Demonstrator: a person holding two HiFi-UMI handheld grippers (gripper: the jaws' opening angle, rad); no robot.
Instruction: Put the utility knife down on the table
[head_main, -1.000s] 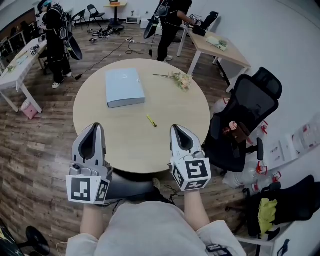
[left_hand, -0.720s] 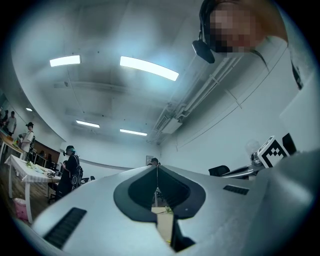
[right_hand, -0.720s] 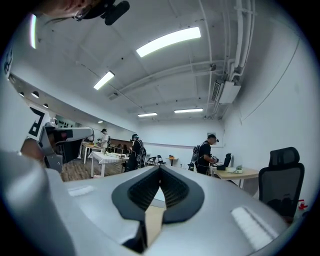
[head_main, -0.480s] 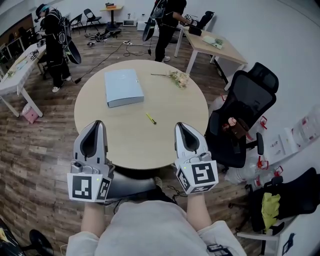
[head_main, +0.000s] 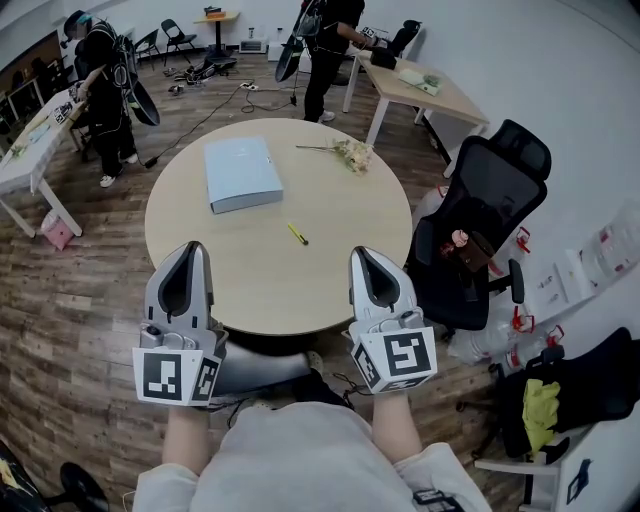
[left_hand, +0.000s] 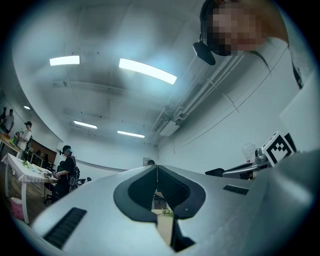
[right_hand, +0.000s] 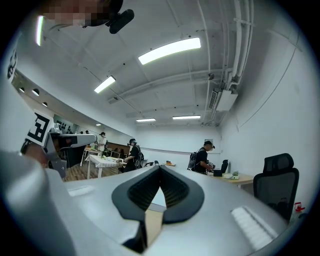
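A small yellow utility knife (head_main: 298, 235) lies on the round wooden table (head_main: 340, 255), near its middle, apart from both grippers. My left gripper (head_main: 190, 250) hovers at the table's near left edge, jaws closed tip to tip with nothing between them. My right gripper (head_main: 361, 256) is over the near right edge, also shut and empty. In the left gripper view the left gripper (left_hand: 156, 166) points upward toward the ceiling; in the right gripper view the right gripper (right_hand: 160, 167) does the same. The knife is hidden in both gripper views.
A light blue binder (head_main: 241, 173) lies at the table's far left, a dried flower sprig (head_main: 350, 152) at the far right. A black office chair (head_main: 480, 225) stands right of the table. People stand by desks (head_main: 425, 90) in the background.
Both grippers stayed nearly still, the right one shifting slightly right. The knife has not moved on the table; only the head view drifted a little.
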